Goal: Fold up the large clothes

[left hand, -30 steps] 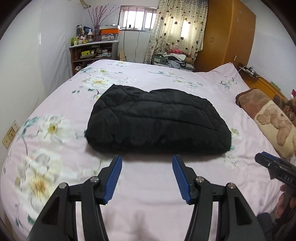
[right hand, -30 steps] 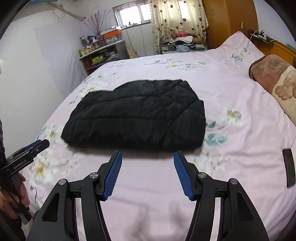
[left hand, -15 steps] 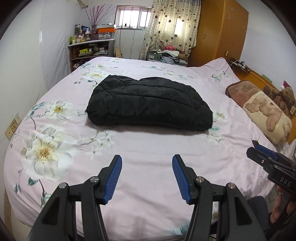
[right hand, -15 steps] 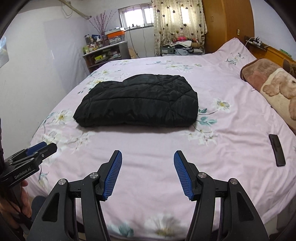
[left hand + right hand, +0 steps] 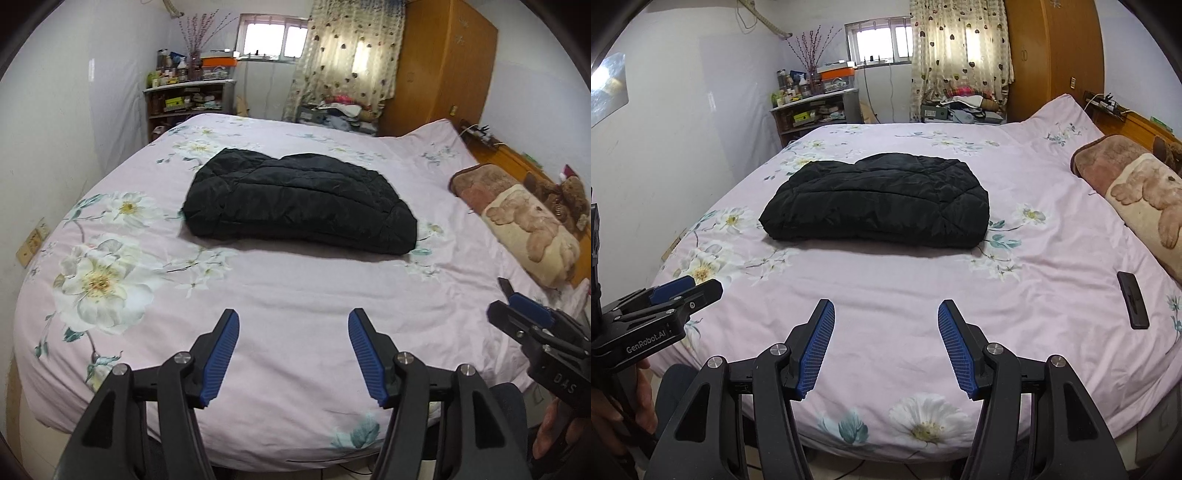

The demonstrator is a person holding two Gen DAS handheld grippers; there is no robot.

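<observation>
Jacket (image 5: 299, 201): one, black, folded, laid mid-bed (image 5: 295, 295).
Tongs: two; left gripper (image 5: 293, 354) jaws apart, just widened, nothing between; right gripper (image 5: 885, 349) jaws apart, nothing gripped.
Position: jacket seen well beyond both tong pairs, untouched.
Others: one pillow (image 5: 1137, 192), one dark flat object (image 5: 1133, 304), kind not discernible.
Cut off: pillow, at the frame edge.

— What do you count?
— One folded black jacket (image 5: 882, 201), one bed (image 5: 886, 288), one phone (image 5: 1133, 305) (dark, flat), two pillows (image 5: 1145, 199). My own grippers: two.
</observation>
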